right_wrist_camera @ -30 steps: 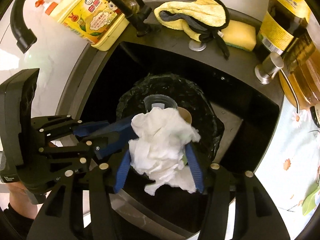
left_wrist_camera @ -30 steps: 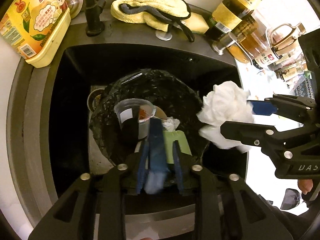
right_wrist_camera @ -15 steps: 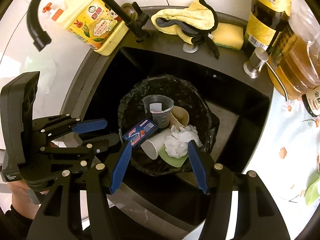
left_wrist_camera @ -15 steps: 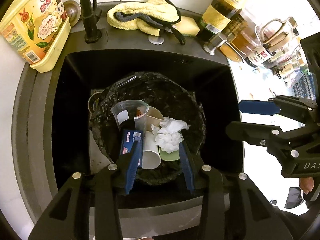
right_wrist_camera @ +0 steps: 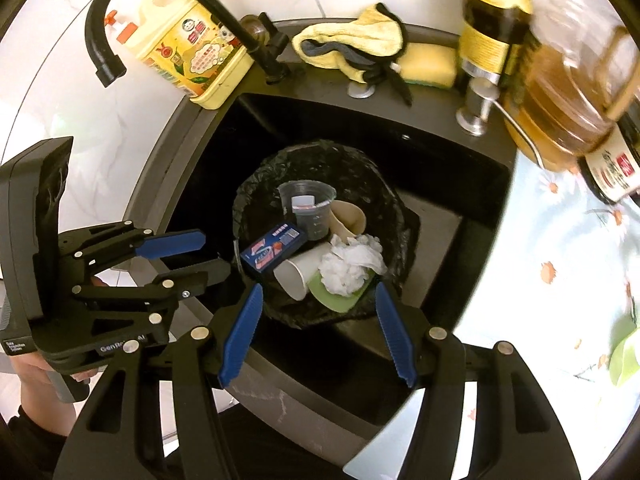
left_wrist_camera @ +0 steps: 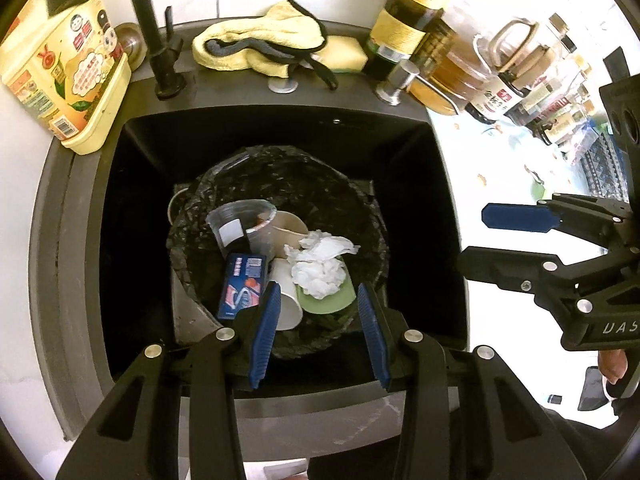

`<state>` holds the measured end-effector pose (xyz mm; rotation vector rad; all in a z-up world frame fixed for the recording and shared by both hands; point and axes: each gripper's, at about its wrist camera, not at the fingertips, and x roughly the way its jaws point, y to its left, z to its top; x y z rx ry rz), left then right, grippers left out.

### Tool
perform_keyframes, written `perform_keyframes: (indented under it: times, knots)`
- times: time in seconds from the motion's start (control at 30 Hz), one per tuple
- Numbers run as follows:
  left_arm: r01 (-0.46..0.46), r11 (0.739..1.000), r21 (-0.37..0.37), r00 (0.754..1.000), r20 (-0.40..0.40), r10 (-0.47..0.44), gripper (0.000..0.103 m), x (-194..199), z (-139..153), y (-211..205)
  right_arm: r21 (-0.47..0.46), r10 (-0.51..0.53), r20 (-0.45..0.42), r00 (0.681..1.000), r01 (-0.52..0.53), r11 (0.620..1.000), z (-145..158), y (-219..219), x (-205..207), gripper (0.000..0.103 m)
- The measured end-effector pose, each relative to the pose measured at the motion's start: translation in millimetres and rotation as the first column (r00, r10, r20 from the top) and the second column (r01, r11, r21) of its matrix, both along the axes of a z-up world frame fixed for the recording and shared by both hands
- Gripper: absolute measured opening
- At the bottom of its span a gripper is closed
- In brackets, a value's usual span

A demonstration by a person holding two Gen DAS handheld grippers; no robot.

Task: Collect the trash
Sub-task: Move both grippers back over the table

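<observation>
tissue dropped in bin, claws empty

Crinkled glossy plastic bin bag holds crumpled paper tissue, clear plastic cup.

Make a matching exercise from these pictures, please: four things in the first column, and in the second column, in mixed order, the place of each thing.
Things:
1. crumpled tissue
2. yellow cloth
3. detergent bottle
4. blue box

Places:
A. on the sink rim, left of the faucet
B. in the bin bag, leaning at its left side beside the paper cup
C. on the sink rim behind the basin, next to a sponge
D. in the bin bag, on top of a green plate

Pairs: 1-D, 2-C, 3-A, 4-B
</observation>
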<state>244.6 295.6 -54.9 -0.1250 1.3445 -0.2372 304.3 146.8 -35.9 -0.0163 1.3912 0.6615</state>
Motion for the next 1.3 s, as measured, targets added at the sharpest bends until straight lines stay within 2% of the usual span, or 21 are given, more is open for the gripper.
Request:
perform_keyframes:
  times: [0.23,0.47,0.53,0.6,0.63,0.9,1.13,1.2,1.3]
  knots:
    - [0.042,0.999,0.012,0.999,0.012,-0.042,0.039,-4,9,-43,-0.020,-0.060,0.025,0.998,0.060,0.998,5,-60,-9,0.063]
    - [0.092,0.995,0.049,0.995,0.033,-0.094,0.039,-2,17,-116,-0.056,-0.141,0.021,0.990,0.142,0.988,-1,-153,-15,0.065]
    - [0.109,0.993,0.038,0.994,0.027,-0.110,0.039,0,17,-135,-0.068,-0.171,0.032,0.985,0.173,0.983,-1,-184,-14,0.069]
    - [0.136,0.990,0.040,0.990,0.029,-0.137,0.048,1,19,-164,-0.074,-0.201,0.034,0.979,0.203,0.976,-1,-211,-10,0.070]
    - [0.142,0.989,0.037,0.989,0.031,-0.143,0.048,0,19,-173,-0.075,-0.215,0.036,0.976,0.217,0.973,0,-224,-8,0.070]
    - [0.173,0.985,0.023,0.985,0.019,-0.174,0.049,3,14,-255,-0.087,-0.315,0.054,0.947,0.319,0.944,0,-338,9,0.071]
    - [0.166,0.986,0.017,0.986,-0.014,-0.166,0.051,7,-2,-310,-0.060,-0.329,0.034,0.944,0.331,0.942,-15,-390,26,0.071]
    - [0.163,0.987,0.015,0.986,-0.027,-0.162,0.056,8,-7,-325,-0.030,-0.336,0.012,0.942,0.336,0.941,-23,-399,32,0.071]
    - [0.165,0.986,0.023,0.986,-0.037,-0.164,0.057,11,-13,-347,0.025,-0.348,-0.023,0.937,0.348,0.937,-31,-408,42,0.071]
